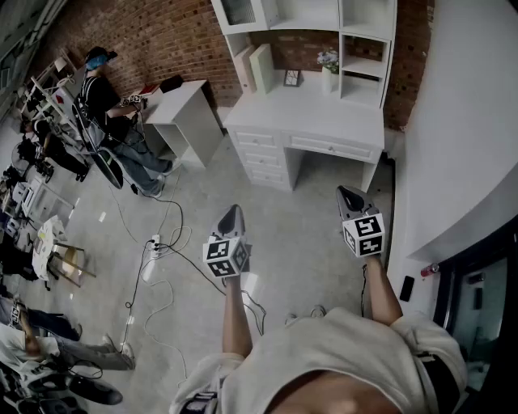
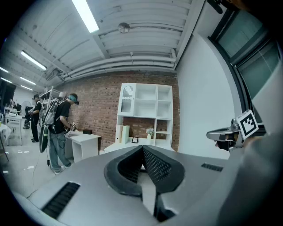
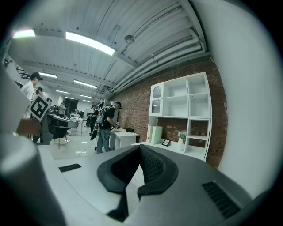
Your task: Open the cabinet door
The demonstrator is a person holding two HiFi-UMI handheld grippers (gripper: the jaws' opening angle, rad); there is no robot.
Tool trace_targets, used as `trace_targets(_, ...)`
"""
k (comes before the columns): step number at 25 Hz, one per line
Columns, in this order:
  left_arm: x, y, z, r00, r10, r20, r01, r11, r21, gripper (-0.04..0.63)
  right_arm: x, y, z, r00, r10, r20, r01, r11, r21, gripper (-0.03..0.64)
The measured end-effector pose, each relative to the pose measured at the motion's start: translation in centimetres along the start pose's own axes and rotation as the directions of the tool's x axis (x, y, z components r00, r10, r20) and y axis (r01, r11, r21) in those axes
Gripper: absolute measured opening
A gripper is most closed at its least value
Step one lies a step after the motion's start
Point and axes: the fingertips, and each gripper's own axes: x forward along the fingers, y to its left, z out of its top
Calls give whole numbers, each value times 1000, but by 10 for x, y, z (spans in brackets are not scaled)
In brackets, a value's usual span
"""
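The white desk with a shelf hutch [image 1: 312, 105] stands against the brick wall, a few steps ahead of me. Its small glass cabinet door [image 1: 239, 11] is at the hutch's upper left and looks closed; it also shows in the left gripper view [image 2: 128, 98] and the right gripper view [image 3: 157, 99]. My left gripper [image 1: 232, 215] and right gripper [image 1: 350, 195] are held out side by side over the floor, well short of the desk. Both point level at the hutch. The jaws of each meet at the tips, left [image 2: 142, 148] and right [image 3: 140, 147], with nothing between them.
A smaller white table [image 1: 182, 113] stands left of the desk with a person [image 1: 105, 97] at it. Cables and a power strip [image 1: 155, 242] lie on the floor at the left. A white wall [image 1: 469, 121] and a dark window frame [image 1: 477, 291] close off the right.
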Motion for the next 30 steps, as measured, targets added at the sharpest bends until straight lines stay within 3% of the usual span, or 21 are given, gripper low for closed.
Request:
trace_targets(19, 13, -22, 4, 1000, -4, -7, 4, 1000, 15, 26, 0, -13, -6, 1000, 17, 5, -17, 1000, -13, 14)
trace_targets(30, 54, -41, 7, 1000, -1, -13, 1, 999, 34, 26, 24, -44, -13, 999, 42, 8, -42, 999, -25, 14)
